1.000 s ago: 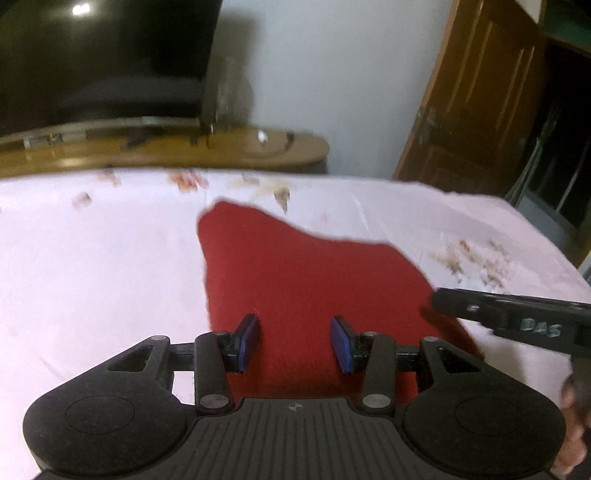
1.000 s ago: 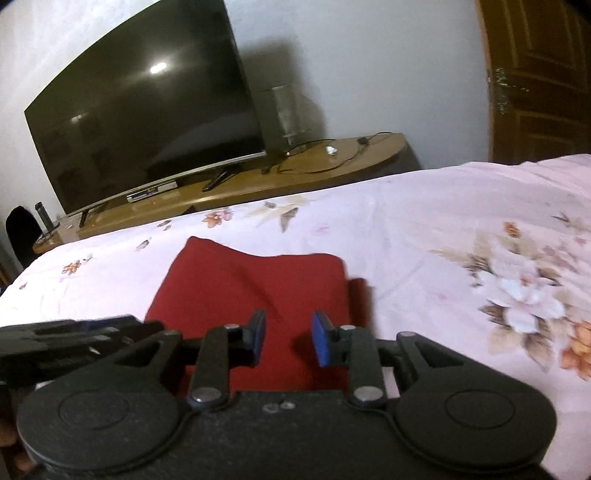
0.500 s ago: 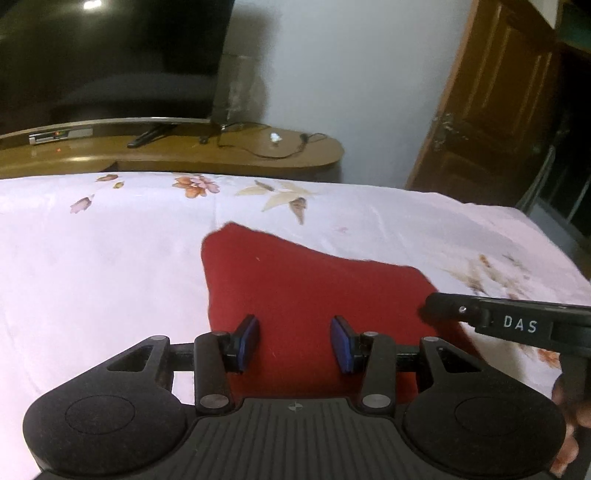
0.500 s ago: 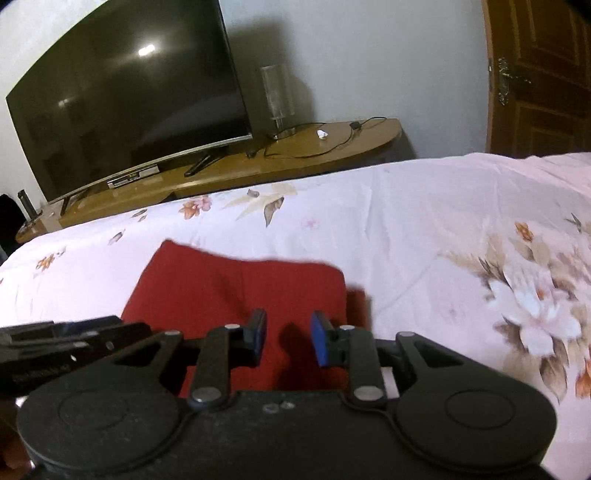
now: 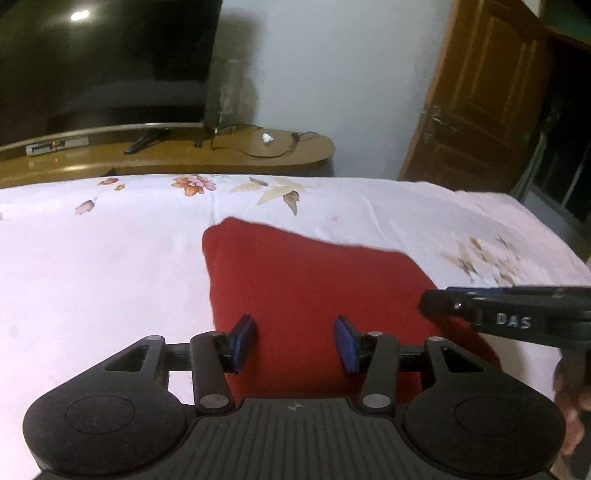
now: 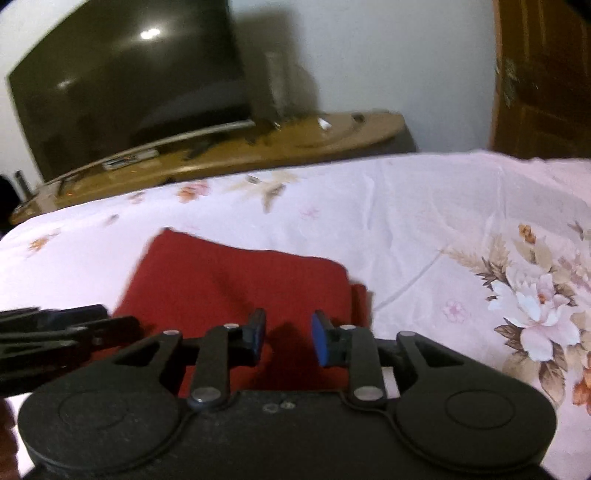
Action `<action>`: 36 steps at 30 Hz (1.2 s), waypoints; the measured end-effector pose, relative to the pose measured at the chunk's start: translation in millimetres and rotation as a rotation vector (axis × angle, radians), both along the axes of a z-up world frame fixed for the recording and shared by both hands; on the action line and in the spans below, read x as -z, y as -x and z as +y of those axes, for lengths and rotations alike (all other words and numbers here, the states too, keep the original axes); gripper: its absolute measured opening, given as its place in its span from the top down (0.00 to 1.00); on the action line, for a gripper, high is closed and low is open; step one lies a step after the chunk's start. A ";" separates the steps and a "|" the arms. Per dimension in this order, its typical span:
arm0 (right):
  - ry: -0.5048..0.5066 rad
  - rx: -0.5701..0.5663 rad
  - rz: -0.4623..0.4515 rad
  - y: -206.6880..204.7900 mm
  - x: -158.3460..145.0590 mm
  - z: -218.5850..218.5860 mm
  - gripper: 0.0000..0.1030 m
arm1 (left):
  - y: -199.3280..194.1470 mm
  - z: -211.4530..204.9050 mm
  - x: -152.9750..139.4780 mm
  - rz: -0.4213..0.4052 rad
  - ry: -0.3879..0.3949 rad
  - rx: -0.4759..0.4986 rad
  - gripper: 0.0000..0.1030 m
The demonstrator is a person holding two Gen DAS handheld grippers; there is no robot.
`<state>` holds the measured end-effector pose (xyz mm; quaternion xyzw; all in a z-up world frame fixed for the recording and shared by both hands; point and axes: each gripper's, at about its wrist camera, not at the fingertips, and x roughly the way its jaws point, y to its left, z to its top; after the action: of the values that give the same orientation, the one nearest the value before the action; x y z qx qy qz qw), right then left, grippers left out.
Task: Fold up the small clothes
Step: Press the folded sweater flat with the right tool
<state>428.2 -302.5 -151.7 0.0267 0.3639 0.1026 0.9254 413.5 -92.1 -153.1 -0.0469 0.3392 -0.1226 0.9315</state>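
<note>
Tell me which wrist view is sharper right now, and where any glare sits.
Left wrist view: sharp on the red cloth, with a bright lamp reflection on the TV. Right wrist view: motion-blurred across the TV and stand, the same reflection smeared.

The folded cloth [image 5: 306, 288] lies on the bed sheet [image 5: 103, 266], with the left gripper [image 5: 294, 343] over its near left part and the right gripper [image 6: 288, 338] over its near right. Behind the bed there's a low stand [image 5: 221, 155] with a TV [image 5: 103, 55] on it, and a door [image 5: 480, 92] off to the right, I think.
</note>
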 end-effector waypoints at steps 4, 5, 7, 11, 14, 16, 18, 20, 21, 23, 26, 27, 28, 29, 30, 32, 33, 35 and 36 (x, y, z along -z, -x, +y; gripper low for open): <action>0.007 -0.040 -0.019 41.0 -3.8 5.1 0.73 | 26.5 4.8 -0.2 0.007 0.010 -0.012 0.54; 0.011 -0.044 -0.027 51.1 -3.4 5.9 0.74 | 30.8 3.9 0.9 0.021 0.004 -0.012 0.54; 0.020 -0.041 -0.028 65.1 -3.0 7.1 0.73 | 40.7 0.3 3.6 0.030 -0.020 -0.024 0.54; 0.053 -0.054 -0.003 86.8 7.3 9.3 0.74 | 49.5 -10.6 12.1 0.028 -0.069 -0.037 0.54; 0.132 -0.053 0.034 94.2 26.5 9.5 0.75 | 49.9 -15.6 15.3 0.042 -0.086 -0.040 0.54; 0.208 -0.055 0.003 98.2 35.0 9.2 0.75 | 52.3 -18.2 14.5 0.048 -0.098 -0.039 0.54; 0.219 -0.048 0.013 96.9 32.0 10.6 0.75 | 55.1 -17.5 12.8 0.060 -0.089 -0.037 0.54; 0.208 -0.030 0.025 95.8 27.0 9.3 0.75 | 60.1 -16.5 12.1 0.063 -0.083 -0.029 0.54; 0.196 -0.018 0.028 95.8 25.3 8.2 0.74 | 62.7 -16.8 14.3 0.060 -0.088 -0.023 0.54; 0.183 -0.001 0.039 98.7 32.5 2.2 0.72 | 64.6 -18.2 21.8 0.058 -0.099 -0.017 0.54; 0.162 0.010 0.042 100.4 35.7 -0.7 0.72 | 66.8 -20.8 21.6 0.053 -0.113 -0.020 0.54; 0.162 0.016 0.056 99.8 32.0 -0.4 0.72 | 69.1 -20.4 17.3 0.055 -0.104 -0.019 0.54; 0.149 0.023 0.055 101.0 25.9 0.3 0.71 | 71.1 -19.7 14.6 0.050 -0.094 -0.017 0.54; 0.139 0.022 0.037 105.3 21.4 0.2 0.71 | 73.2 -18.1 14.0 0.042 -0.091 -0.014 0.54; 0.144 0.021 0.026 106.8 21.1 0.9 0.71 | 74.1 -17.6 17.4 0.041 -0.098 -0.006 0.54; 0.153 0.015 0.056 108.2 32.8 -1.4 0.72 | 74.0 -17.9 24.1 0.048 -0.111 0.003 0.54; 0.138 0.019 0.057 109.6 35.1 -3.6 0.72 | 75.4 -18.8 22.5 0.044 -0.113 0.004 0.54; 0.089 0.048 0.068 112.6 28.6 -9.8 0.70 | 77.4 -19.5 17.6 0.036 -0.116 0.010 0.54; 0.064 0.061 0.065 115.5 24.5 -12.5 0.69 | 78.4 -19.0 16.4 0.033 -0.116 0.014 0.54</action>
<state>312.8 -315.0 -176.2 0.0113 0.3957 0.0619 0.9162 335.1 -111.1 -169.5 0.0075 0.3613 -0.1086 0.9261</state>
